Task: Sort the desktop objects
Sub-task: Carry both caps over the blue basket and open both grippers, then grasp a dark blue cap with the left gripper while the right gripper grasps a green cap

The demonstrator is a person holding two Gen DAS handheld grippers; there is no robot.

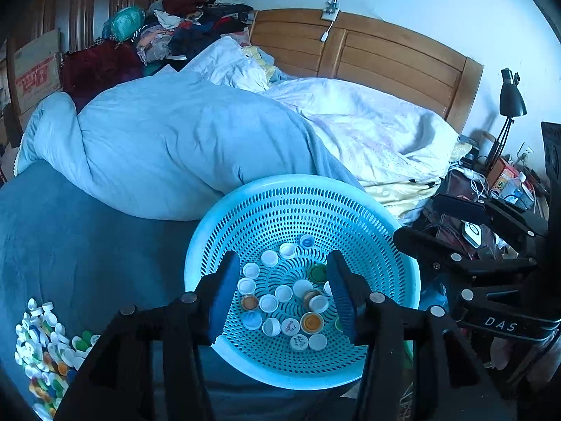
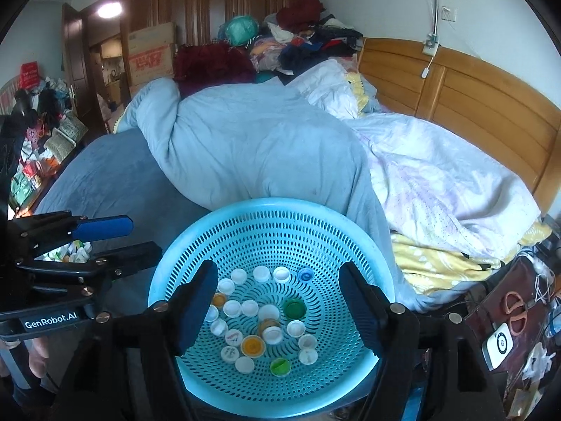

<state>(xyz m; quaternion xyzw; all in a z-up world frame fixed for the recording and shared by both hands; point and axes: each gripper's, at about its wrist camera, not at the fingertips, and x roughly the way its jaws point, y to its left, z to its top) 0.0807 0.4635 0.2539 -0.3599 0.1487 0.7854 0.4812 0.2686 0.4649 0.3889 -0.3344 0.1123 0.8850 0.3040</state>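
Black fingers with blue pads stand nearest in both wrist views, and both pairs are released, with nothing between them. The left gripper and the right gripper hang over the same turquoise basket, which sits on the blue bed sheet. In the right wrist view the left gripper's side appears at nine o'clock of the basket. Inside the basket lie many bottle caps, mostly white, with some orange and green ones, spread loose on the perforated bottom. My judgement is that a drop into the basket is just finished and the step in hand is to go for more caps. A pile of unsorted caps lies on the sheet at about eight o'clock from the basket in the left wrist view, well apart from it. The next move calls for carrying one gripper to this pile, lowering the open fingers around a single cap and closing gently, because the caps are small and crowded. Farther back are the rolled light blue duvet and the wooden headboard.
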